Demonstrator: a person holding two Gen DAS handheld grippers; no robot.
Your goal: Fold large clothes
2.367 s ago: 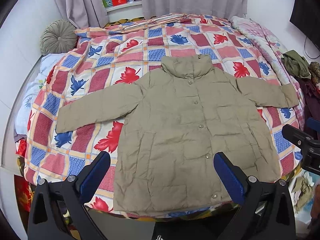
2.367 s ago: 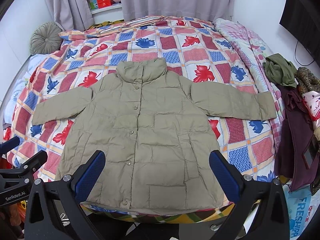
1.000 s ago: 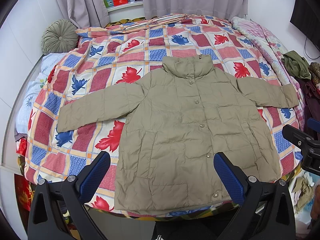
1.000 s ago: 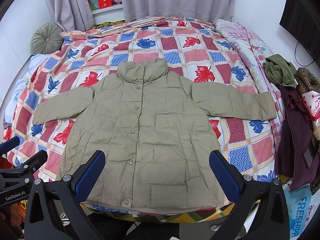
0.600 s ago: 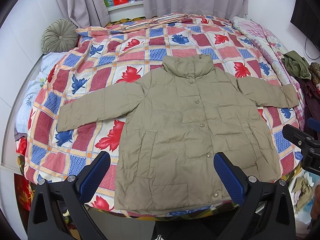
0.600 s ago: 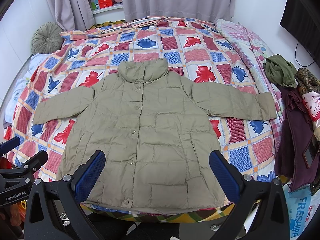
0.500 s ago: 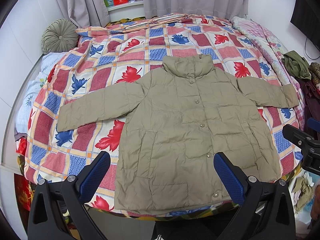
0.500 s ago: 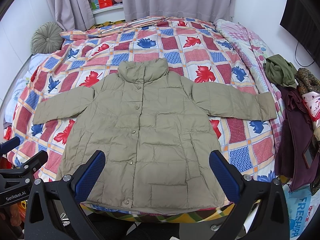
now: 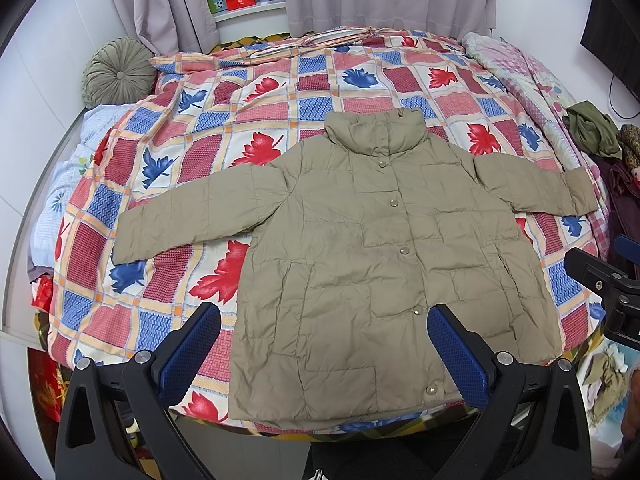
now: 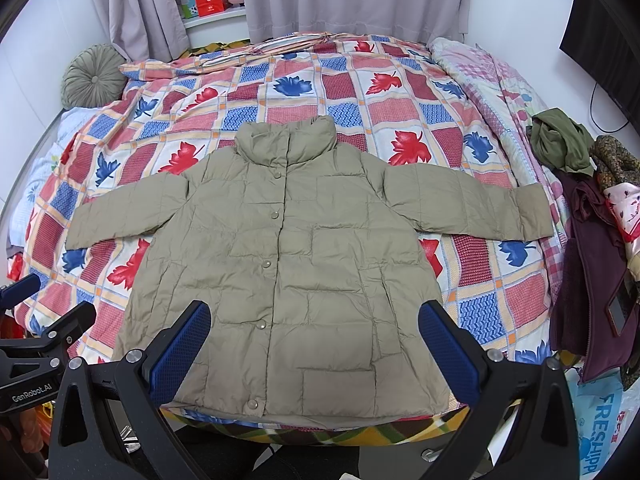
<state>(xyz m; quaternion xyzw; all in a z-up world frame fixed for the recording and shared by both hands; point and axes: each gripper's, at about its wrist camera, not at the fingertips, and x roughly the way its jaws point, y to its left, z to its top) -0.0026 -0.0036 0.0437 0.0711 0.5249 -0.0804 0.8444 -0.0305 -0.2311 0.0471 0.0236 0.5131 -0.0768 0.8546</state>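
Between the wide-spread fingers of the left claw [image 9: 323,354] and the right claw [image 10: 314,350], nothing is held. Just beyond both, the khaki jacket [image 10: 288,264] is laid flat on the bed [image 10: 360,92], buttoned, sleeves spread. Nothing is seen changed over the last moments; folding is judged not yet begun.

Khaki puffer jacket [image 9: 372,256] — flat, buttoned, sleeves spread — on bed.
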